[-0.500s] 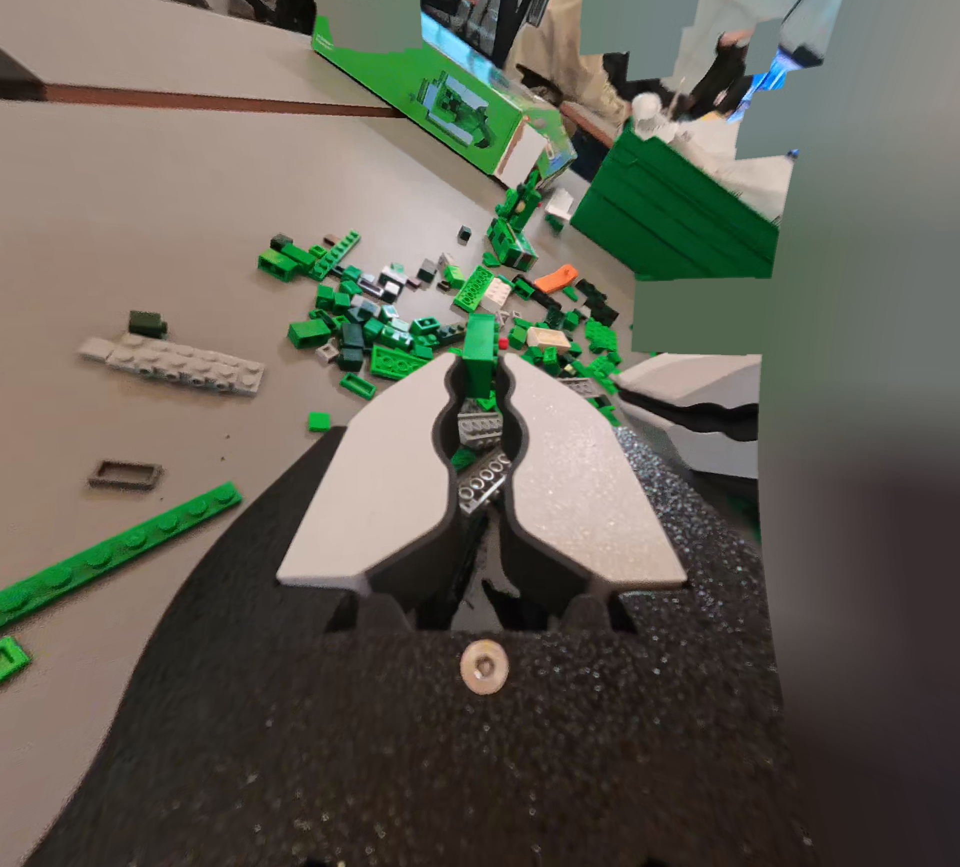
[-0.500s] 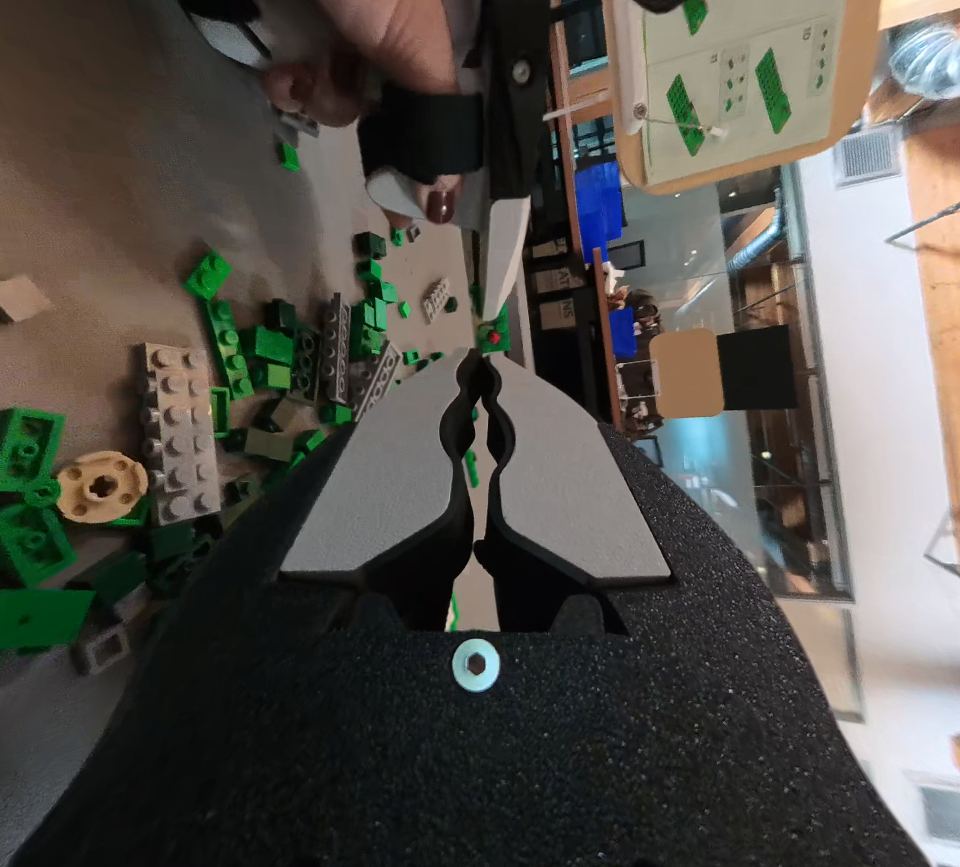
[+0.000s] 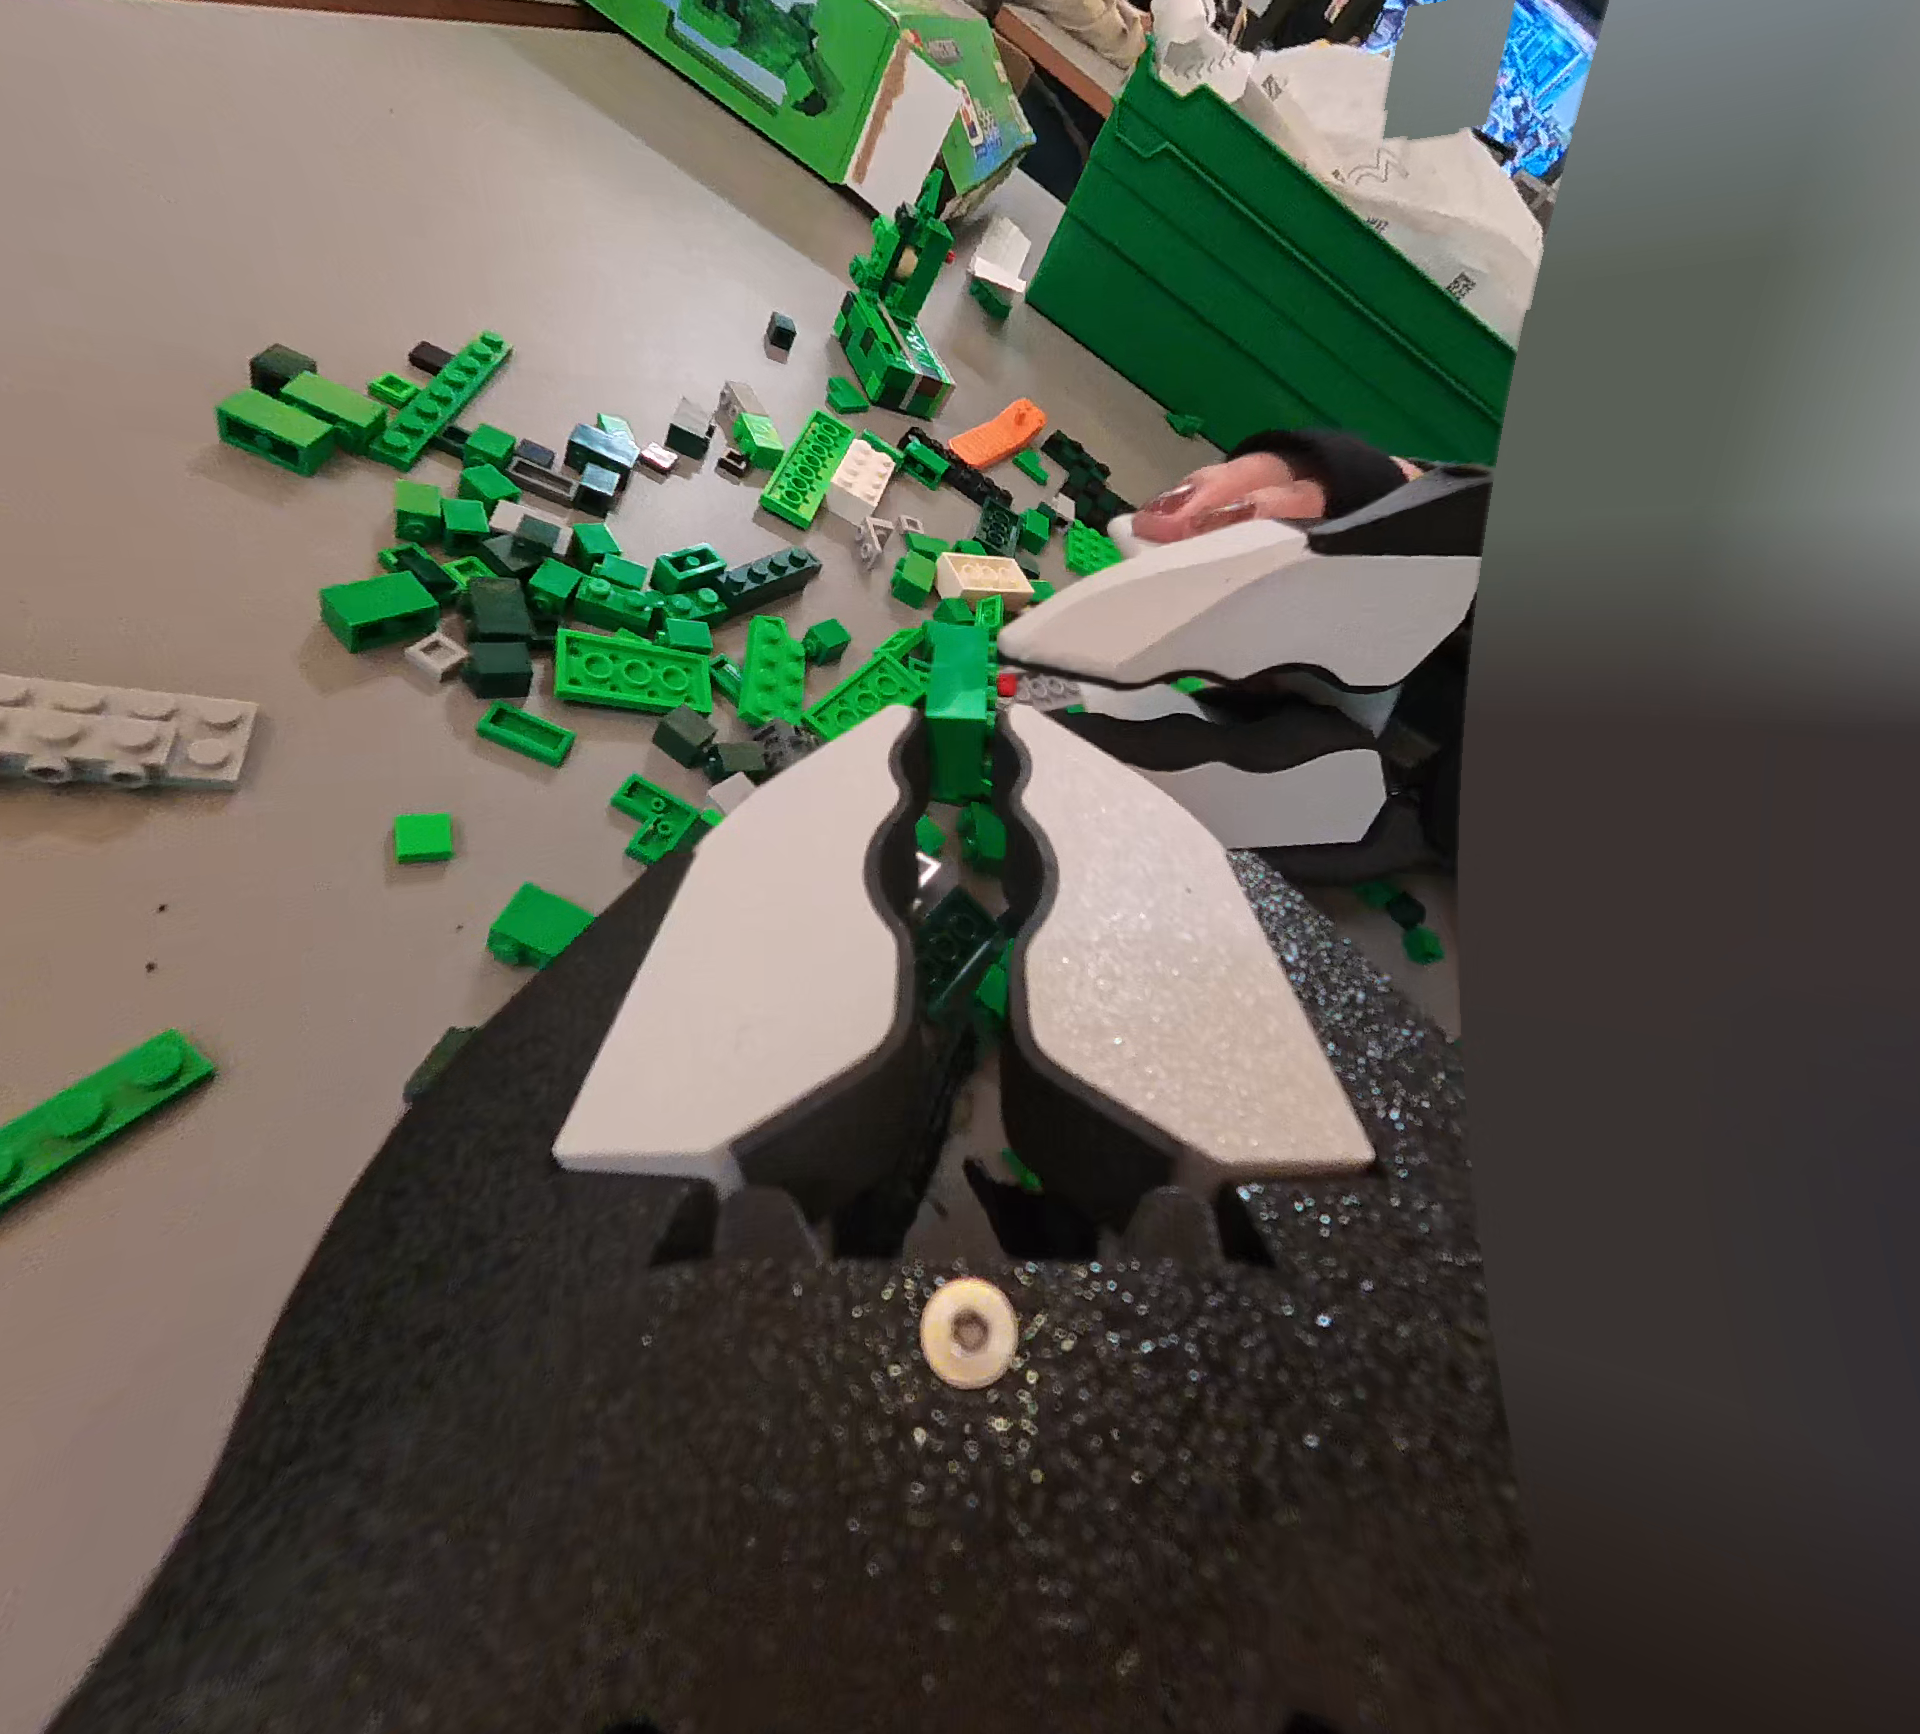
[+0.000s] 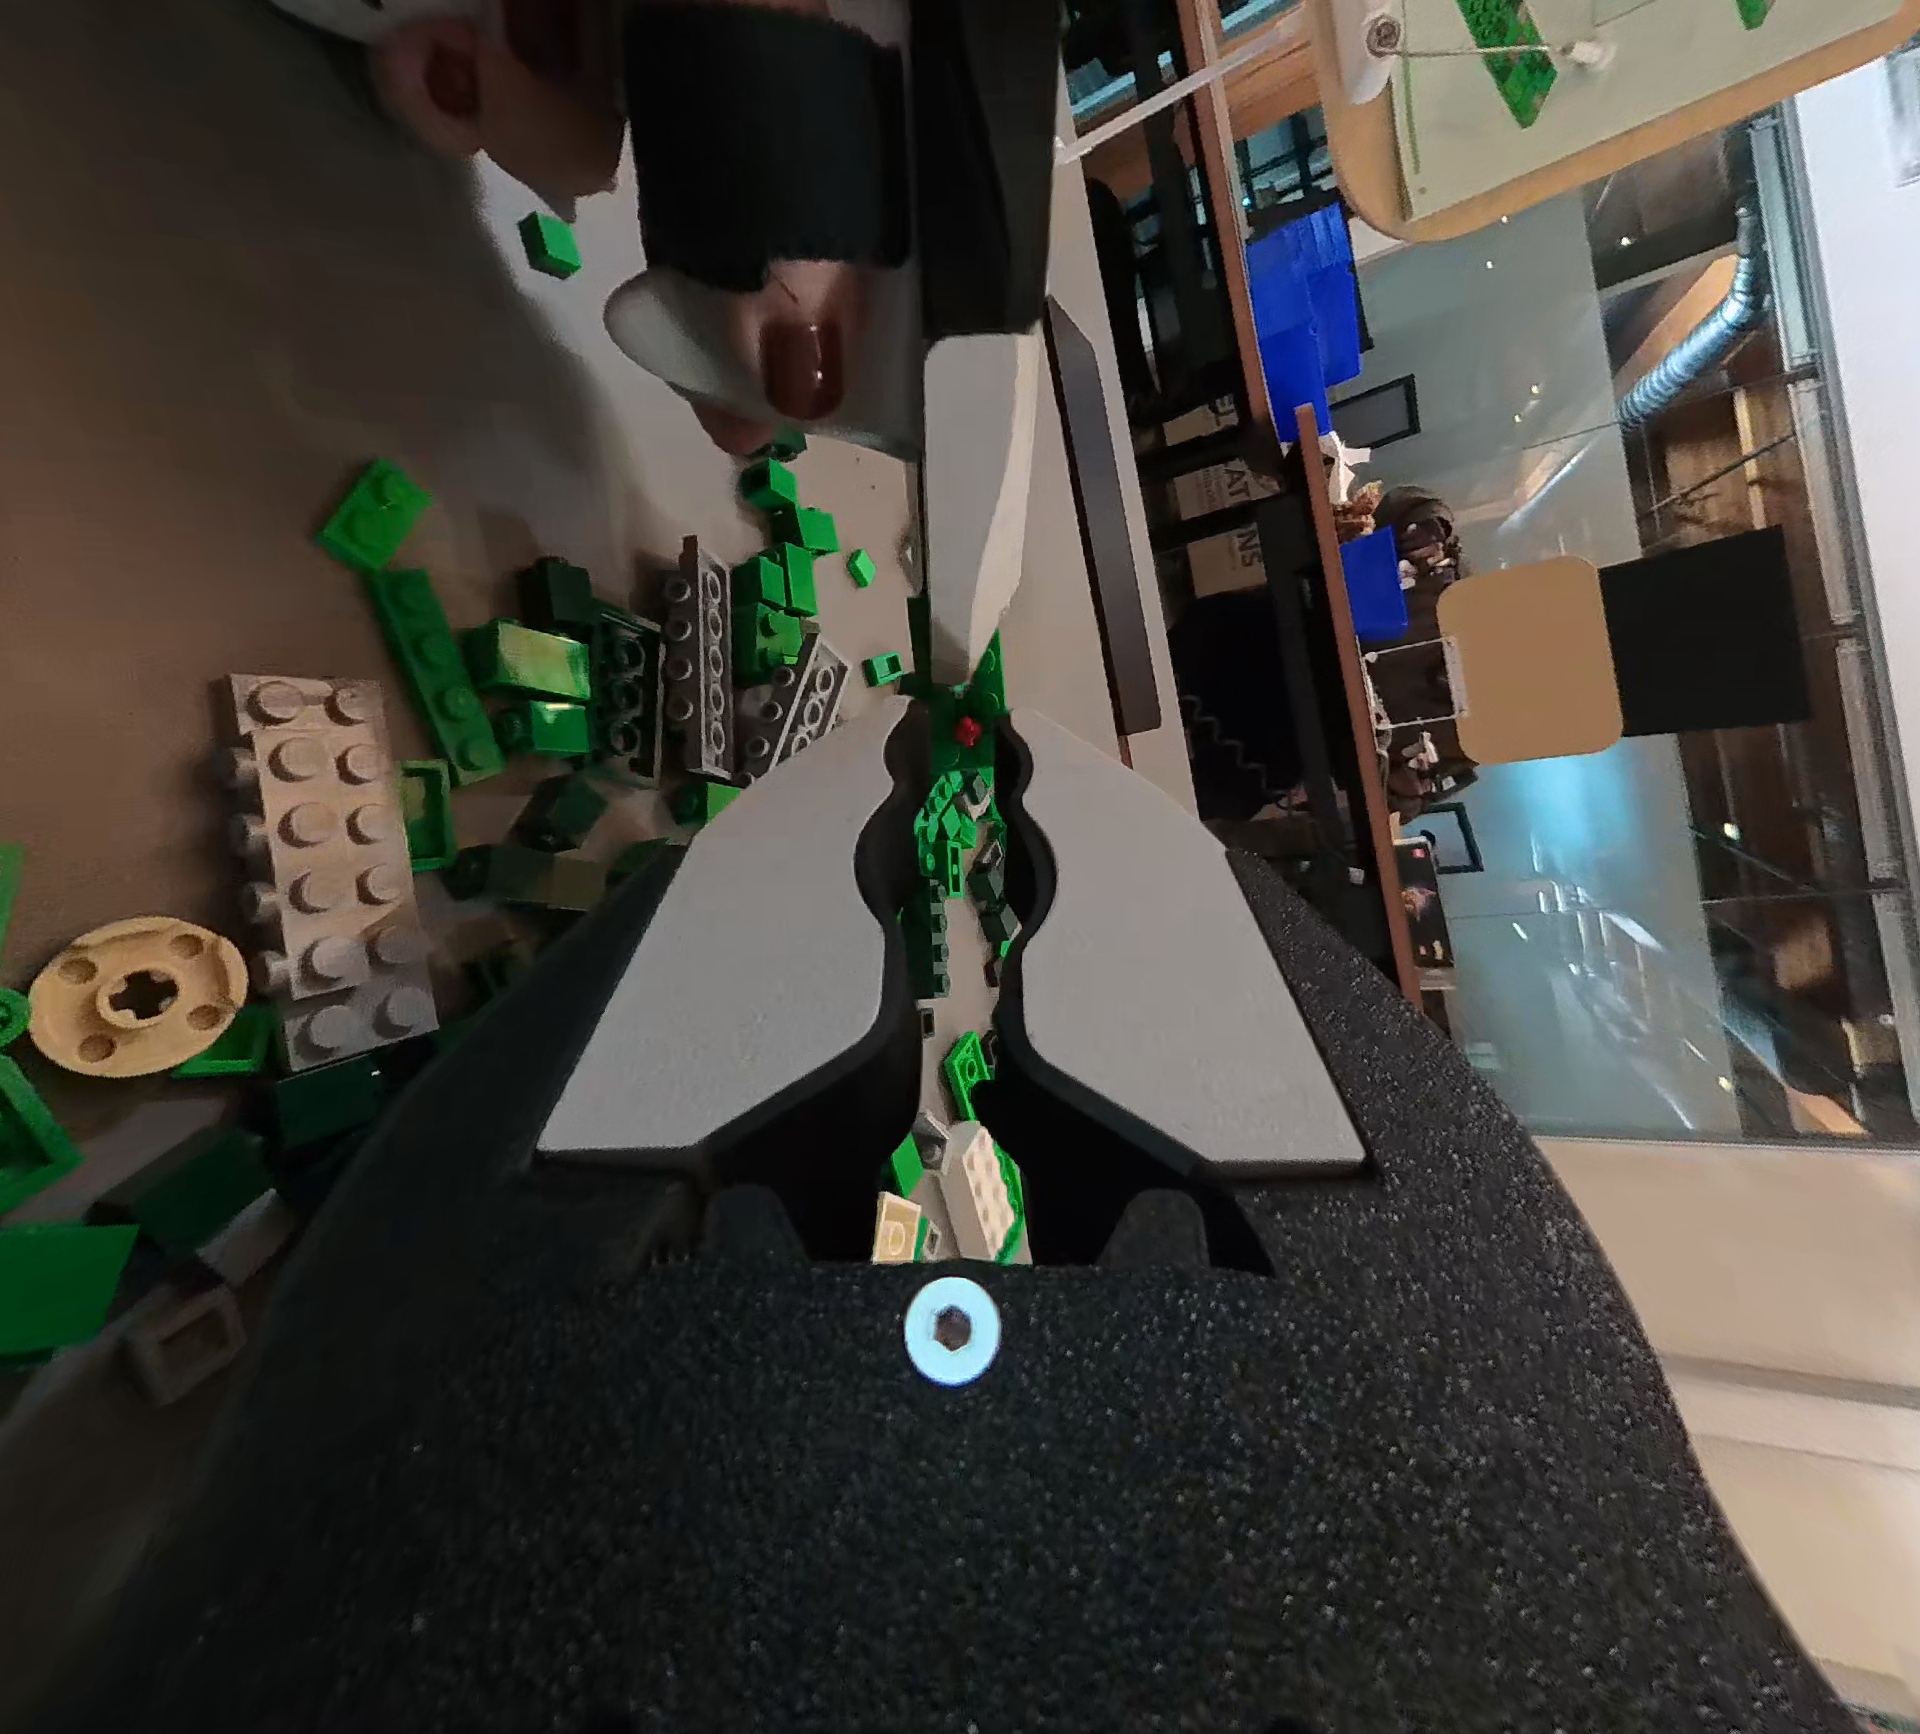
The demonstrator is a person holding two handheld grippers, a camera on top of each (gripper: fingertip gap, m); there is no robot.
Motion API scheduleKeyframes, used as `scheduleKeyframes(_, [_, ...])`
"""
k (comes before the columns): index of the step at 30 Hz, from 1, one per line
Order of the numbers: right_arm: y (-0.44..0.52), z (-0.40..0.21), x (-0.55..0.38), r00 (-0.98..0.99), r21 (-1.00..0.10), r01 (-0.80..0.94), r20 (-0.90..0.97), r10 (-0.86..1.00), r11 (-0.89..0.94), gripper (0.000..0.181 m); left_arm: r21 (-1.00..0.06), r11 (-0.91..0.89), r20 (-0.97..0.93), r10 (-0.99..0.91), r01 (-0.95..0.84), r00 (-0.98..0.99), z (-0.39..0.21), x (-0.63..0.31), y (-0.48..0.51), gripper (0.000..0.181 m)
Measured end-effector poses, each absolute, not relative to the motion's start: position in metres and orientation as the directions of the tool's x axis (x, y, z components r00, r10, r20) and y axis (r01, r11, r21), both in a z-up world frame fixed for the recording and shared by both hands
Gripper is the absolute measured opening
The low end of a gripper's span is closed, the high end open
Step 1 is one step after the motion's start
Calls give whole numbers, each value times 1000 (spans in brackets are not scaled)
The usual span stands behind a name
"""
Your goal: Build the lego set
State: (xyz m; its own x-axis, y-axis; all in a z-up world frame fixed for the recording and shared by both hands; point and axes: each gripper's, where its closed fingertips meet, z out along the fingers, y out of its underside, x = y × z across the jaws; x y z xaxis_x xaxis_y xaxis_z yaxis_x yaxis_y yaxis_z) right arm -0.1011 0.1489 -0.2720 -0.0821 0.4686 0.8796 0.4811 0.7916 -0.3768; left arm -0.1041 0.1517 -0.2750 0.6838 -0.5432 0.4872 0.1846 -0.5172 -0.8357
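Gripping a green brick assembly [image 3: 958, 728] between its tips, the left gripper [image 3: 958, 734] is seen with its fingers [image 3: 790, 936] drawn narrow around the piece, above the scattered bricks. In the left wrist view the right gripper [image 3: 1023, 676] is seen coming in from 3 o'clock, its tip brought right up to the same assembly, where a small red stud [image 3: 1006, 683] is visible; a hand [image 3: 1236, 495] is wrapped over its top. In the right wrist view the right gripper's fingers [image 4: 769, 936] are held narrow, and a small green piece with a red stud [image 4: 966, 728] sits at their tips; whether it is actually pinched there cannot be told. The other gripper's white finger is seen just beyond it, at 12 o'clock.

A loose pile of green, dark green and grey bricks [image 3: 623, 583] is spread on the grey desk [image 3: 312, 209] at 10 to 11 o'clock of the left gripper. A light grey plate [image 3: 125, 734] lies at 9 o'clock, a long green plate [image 3: 94, 1113] at 8 o'clock, and an orange piece [image 3: 997, 434] at 12 o'clock. The green set box [image 3: 727, 1] lies farther off, beside a green bin [image 3: 1247, 302]. In the right view a tan round piece [image 4: 135, 998] and a grey studded plate [image 4: 317, 863] are seen at 9 o'clock.
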Motion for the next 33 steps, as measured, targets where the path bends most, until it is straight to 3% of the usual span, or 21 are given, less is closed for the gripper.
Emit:
scheduleKeyframes(3, [148, -271, -100, -100, -331, 483, 899, 427, 810, 4, -828, -530, 501, -546, 186, 672, -276, -103, 151, 11])
scheduleKeyframes(16, [150, -272, -103, -97, -282, 490, 923, 373, 825, 1, -867, -477, 418, -543, 143, 729, -274, -107, 151, 11])
scheduleKeyframes(19, [138, -264, -104, -82, -295, 434, 928, 364, 851, 1, -879, -454, 372, -455, 149, 809, -276, -132, 161, 11])
scheduleKeyframes(22, [142, -270, -105, -90, -354, 468, 892, 442, 810, 0, -851, -465, 470, -462, 246, 752, -272, -140, 159, 11])
scheduleKeyframes(25, [157, -272, -106, -52, -406, 499, 868, 494, 766, 0, -859, -485, 430, -507, 165, 747, -276, -125, 155, 12])
scheduleKeyframes(33, [154, -277, -110, -69, -436, 486, 845, 530, 758, 15, -833, -530, 477, -538, 161, 695, -278, -112, 151, 11])
